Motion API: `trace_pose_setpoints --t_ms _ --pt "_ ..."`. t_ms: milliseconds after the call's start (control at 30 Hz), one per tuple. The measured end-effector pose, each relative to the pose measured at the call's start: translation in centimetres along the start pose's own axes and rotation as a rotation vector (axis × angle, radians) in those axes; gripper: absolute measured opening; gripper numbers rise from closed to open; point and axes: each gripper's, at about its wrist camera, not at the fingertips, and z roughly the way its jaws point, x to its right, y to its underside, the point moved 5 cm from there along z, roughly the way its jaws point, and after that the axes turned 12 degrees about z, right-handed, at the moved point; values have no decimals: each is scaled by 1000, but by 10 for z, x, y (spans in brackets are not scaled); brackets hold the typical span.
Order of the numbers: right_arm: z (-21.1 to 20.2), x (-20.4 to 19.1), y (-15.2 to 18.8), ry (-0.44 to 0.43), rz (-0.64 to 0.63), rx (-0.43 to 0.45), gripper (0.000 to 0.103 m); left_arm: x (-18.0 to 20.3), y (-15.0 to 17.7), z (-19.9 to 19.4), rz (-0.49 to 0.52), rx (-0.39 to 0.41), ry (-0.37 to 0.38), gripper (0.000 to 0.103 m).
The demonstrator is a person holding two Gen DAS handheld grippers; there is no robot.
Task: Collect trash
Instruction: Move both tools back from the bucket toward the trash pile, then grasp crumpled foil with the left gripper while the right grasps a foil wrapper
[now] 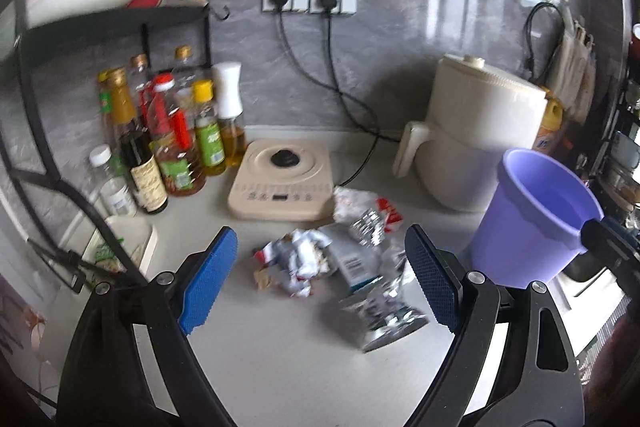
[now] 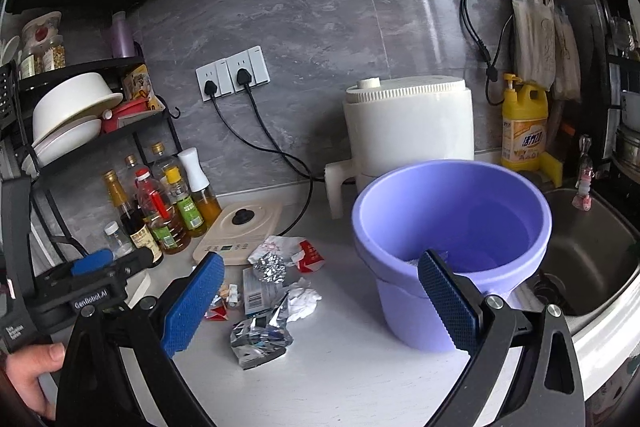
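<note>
**Closing in on the wrapper pile, bucket at the ready**

I had the left gripper (image 1: 320,279) aimed down at the trash pile (image 1: 340,259), its blue fingers (image 1: 208,279) spread wide with nothing between them but open air above the litter. The pile sat on the pale counter (image 1: 280,367) in the lower middle of the left wrist frame, just in front of the beige induction hob (image 1: 280,183): crumpled white-and-red wrappers, a small printed carton, and a shiny foil pouch (image 2: 258,341) lying nearest the camera.

In the right wrist frame the right gripper (image 2: 320,307) also had its fingers apart; the right-hand finger overlapped the rim of the purple bucket (image 2: 452,219) at centre right, the other stood clear of it to the left (whether that pad actually touched the rim I could not tell). The bucket stood beside the pile, between it and the sink (image 2: 592,259).

I judged this the approach step, nothing yet collected as far as I could see. The next move called for lowering the left fingers around one piece, probably a crumpled wrapper, closing gently, then carrying it rightward over the bucket's mouth.
</note>
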Motion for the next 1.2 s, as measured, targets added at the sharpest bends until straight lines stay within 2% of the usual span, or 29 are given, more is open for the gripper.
trace_pose_setpoints --t_ms 500,833,1200 --pt "31 -9 47 14 -27 -140 95 -22 39 31 -24 -93 -23 85" --pt "64 -14 75 35 -54 -237 95 -36 41 65 -37 -112 -7 85" --pt "94 -19 85 38 -53 -302 95 -36 43 115 -39 -168 24 85"
